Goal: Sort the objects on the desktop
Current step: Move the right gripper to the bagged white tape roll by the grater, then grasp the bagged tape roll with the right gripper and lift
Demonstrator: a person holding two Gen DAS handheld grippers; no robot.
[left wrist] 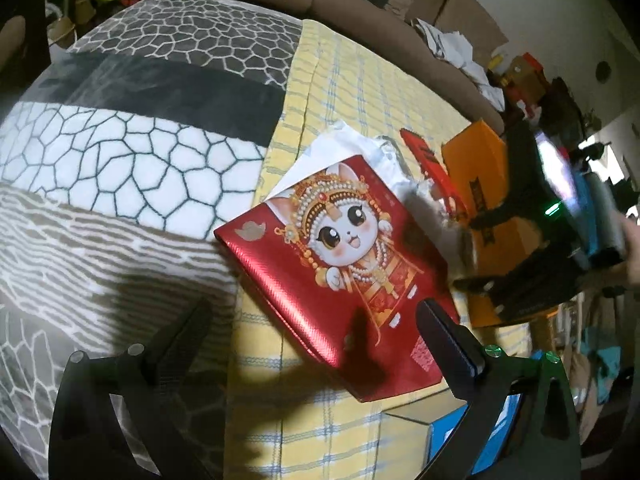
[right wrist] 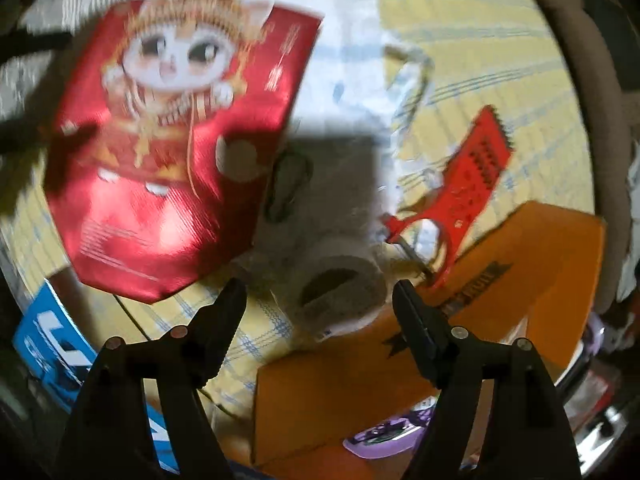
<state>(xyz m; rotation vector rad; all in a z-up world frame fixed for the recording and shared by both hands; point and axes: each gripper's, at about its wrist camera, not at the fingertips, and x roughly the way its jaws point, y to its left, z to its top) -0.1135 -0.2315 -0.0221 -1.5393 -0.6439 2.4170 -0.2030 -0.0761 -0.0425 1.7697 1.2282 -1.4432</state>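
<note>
Red foil catches the light at the centre of the left wrist view, where a packet printed with a cartoon cat in a beaded headdress (left wrist: 340, 256) lies flat on a yellow checked cloth (left wrist: 360, 92) covering the counter. White paper (left wrist: 344, 148) pokes out from under its upper edge, and an orange box (left wrist: 480, 184) sits just beside it toward the right of the frame.

In the right wrist view a roll of beige bandage tape (right wrist: 340, 284) rests at lower centre, at the edge of the orange box (right wrist: 520, 280), with a red plastic tool (right wrist: 472, 184) lying partly on the box to its upper right. A blue box (right wrist: 44, 340) shows at the lower left.

The risk here is judged to be a glancing grasp: the roll is round and sits on a box edge, so a claw closing off-centre could roll it away or knock the red tool. This view is blurred, which makes the exact alignment hard to read.

The right claw (right wrist: 320, 292) is spread wide, its fingertips either side of the roll and holding nothing; whether they touch it cannot be told. The left claw (left wrist: 312, 320) is likewise wide open and empty, hovering over the lower edge of the cat packet.
</note>
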